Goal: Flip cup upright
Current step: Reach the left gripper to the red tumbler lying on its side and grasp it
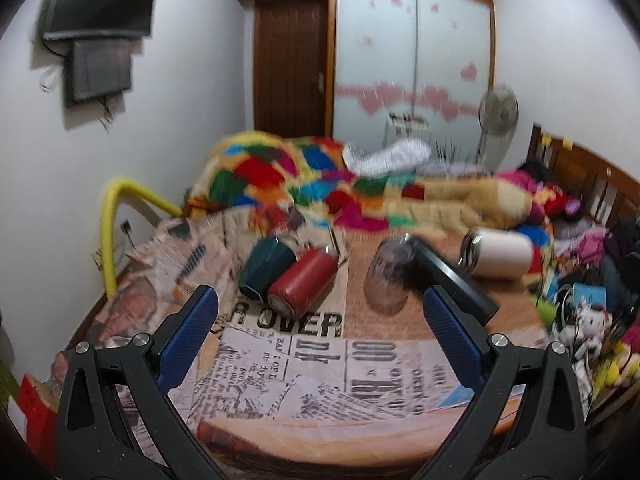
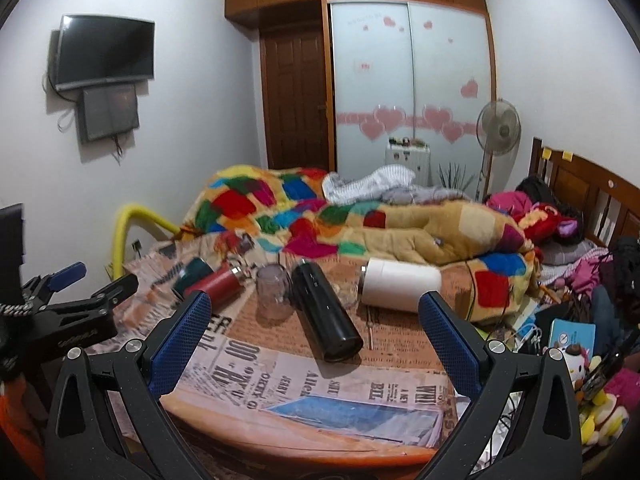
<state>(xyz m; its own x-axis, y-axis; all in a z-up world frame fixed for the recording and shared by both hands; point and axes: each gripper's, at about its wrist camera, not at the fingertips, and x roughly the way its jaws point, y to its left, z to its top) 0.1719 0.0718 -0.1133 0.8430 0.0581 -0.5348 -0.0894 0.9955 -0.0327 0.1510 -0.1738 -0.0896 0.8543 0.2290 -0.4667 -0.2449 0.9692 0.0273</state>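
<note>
- Left gripper [image 1: 320,300] hung wide apart and empty above the newspaper-print table [image 1: 320,360]
- Right gripper [image 2: 316,304] was likewise spread, holding nothing
- Clear cup [image 2: 274,292] stood mouth-down between the red flask [image 2: 218,286] and black flask [image 2: 326,316]
</note>
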